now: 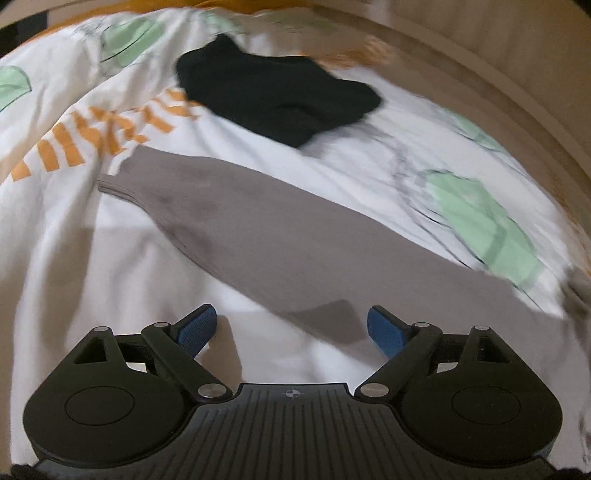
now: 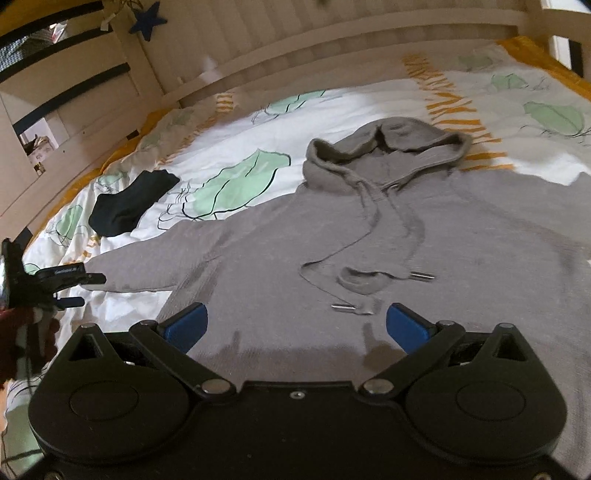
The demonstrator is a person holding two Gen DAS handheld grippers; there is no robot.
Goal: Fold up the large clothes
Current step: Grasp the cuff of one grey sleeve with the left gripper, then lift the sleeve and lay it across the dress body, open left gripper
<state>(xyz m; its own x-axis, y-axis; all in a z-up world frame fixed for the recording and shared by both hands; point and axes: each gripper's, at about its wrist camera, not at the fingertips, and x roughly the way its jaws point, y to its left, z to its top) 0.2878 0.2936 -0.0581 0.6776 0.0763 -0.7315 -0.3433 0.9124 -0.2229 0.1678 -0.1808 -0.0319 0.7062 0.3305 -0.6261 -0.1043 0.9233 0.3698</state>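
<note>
White bedding printed with green leaves and orange stripes covers the bed [image 2: 332, 107], and on this duvet lies the grey hoodie [image 2: 424, 236], spread flat with its front up. Its hood [image 2: 384, 147] lies open toward the pale wooden bed frame [image 2: 295, 48], and two drawstrings [image 2: 373, 214] trail down the chest, their metal tips [image 2: 423, 275] resting on the fabric just ahead of the right tongs. One sleeve [image 1: 280, 229] stretches out sideways across the duvet; in the left wrist view it runs diagonally, its ribbed cuff [image 1: 114, 182] at the far left end and its wider part passing just ahead of the left tongs.

The right tongs [image 2: 295, 325] hang over the hoodie's lower front, blue pads [image 2: 186, 325] spread wide apart and gripping nothing. The left tongs [image 1: 291, 326] are likewise released, pads [image 1: 197, 326] wide apart, with the sleeve's edge and bare duvet between them. From the right wrist view the left tongs [image 2: 79, 288] show at the left edge, near the sleeve's end.

Beyond the sleeve, a small black garment [image 1: 273, 99] lies crumpled on the duvet, well apart from the hoodie's body. A dark blue star [image 2: 147, 20] hangs on the frame above the bed's far corner
</note>
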